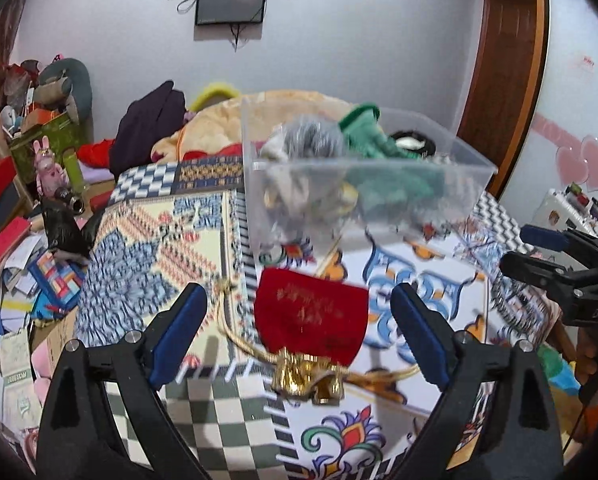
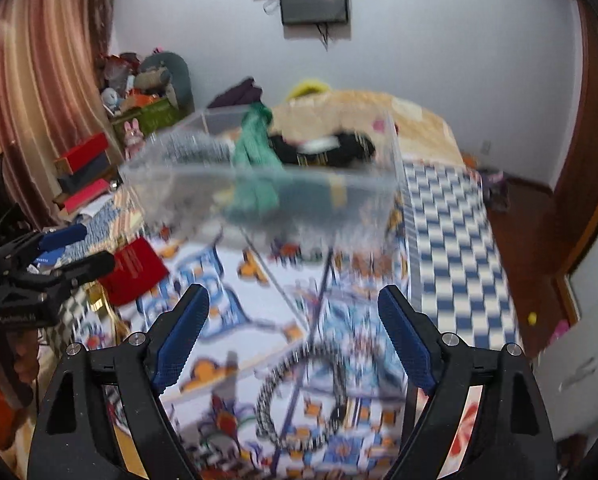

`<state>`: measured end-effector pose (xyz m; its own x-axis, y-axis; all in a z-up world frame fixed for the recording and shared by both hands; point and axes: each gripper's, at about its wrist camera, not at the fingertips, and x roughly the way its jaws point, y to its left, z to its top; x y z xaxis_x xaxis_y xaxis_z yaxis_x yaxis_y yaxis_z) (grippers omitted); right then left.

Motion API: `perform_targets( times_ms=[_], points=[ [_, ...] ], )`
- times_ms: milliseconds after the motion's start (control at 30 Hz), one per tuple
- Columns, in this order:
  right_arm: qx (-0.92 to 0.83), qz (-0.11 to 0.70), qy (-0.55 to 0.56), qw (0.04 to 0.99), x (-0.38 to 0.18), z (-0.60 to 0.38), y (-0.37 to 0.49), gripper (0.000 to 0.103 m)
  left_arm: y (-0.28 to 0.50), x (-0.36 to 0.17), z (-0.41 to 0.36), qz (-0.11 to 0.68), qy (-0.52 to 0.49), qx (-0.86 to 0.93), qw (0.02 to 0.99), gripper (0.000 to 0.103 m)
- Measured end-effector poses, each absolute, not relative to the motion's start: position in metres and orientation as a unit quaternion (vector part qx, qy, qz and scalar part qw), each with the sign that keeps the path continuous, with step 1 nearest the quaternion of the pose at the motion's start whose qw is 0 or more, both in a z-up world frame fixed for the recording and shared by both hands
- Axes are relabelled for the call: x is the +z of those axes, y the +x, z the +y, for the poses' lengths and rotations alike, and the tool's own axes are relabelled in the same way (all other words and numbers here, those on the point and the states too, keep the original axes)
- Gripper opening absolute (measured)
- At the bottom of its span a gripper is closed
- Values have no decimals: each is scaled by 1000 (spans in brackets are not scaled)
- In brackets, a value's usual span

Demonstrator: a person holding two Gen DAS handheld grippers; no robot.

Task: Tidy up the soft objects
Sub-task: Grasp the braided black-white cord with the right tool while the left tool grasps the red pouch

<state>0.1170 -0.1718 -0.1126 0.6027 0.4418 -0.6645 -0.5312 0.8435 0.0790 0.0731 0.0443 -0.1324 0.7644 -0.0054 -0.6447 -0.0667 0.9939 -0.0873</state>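
Observation:
A red velvet pouch (image 1: 313, 316) with a gold neck and gold cord lies on the patterned cloth, between the open blue fingers of my left gripper (image 1: 299, 332), untouched. It also shows in the right wrist view (image 2: 135, 270) at the left, next to the left gripper (image 2: 65, 256). Beyond it stands a clear plastic bin (image 1: 363, 200) holding a grey soft item (image 1: 307, 140), a green cloth (image 1: 373, 136) and a black-and-white item (image 1: 413, 142). My right gripper (image 2: 293, 332) is open and empty over the cloth, in front of the bin (image 2: 259, 196).
The patterned cloth (image 1: 159, 240) covers a bed. A beige blanket (image 1: 219, 128) and dark clothes (image 1: 151, 124) lie behind the bin. Boxes, papers and toys (image 1: 31, 208) crowd the floor to the left. A wooden door (image 1: 507, 60) is at the right.

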Motion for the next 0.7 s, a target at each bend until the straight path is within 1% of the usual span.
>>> perform_targets(
  times_ms=[267,367,433,467,500,533,567,633,667,700],
  points=[
    [260,391,-64,881,-137,-186,101,85,72,-151,35,364,-43,18,930,94],
    [262,397,-64,877,-142,-188,97,81,73,-157,31,370,-40,19,928,94],
    [249,383,-87,885,-144,-186,92,70,74,-159,30,370,-36,24,928,94],
    [249,375,-94,888,-144,-185,89,68,74,-160,29,369,-34,25,928,94],
    [255,374,-91,887,-144,-185,88,61,74,-160,29,369,-34,25,929,92],
    [259,373,-87,887,-144,-186,87,55,74,-161,29,368,-36,25,929,88],
    [259,370,-87,888,-143,-186,87,52,74,-161,29,369,-37,25,928,85],
    [264,369,-81,888,-143,-188,87,40,74,-162,29,365,-33,32,930,78],
    [266,368,-79,887,-143,-190,87,38,73,-162,28,364,-31,32,930,77],
    [267,368,-76,887,-143,-190,87,34,73,-162,28,363,-30,33,931,73]
  ],
)
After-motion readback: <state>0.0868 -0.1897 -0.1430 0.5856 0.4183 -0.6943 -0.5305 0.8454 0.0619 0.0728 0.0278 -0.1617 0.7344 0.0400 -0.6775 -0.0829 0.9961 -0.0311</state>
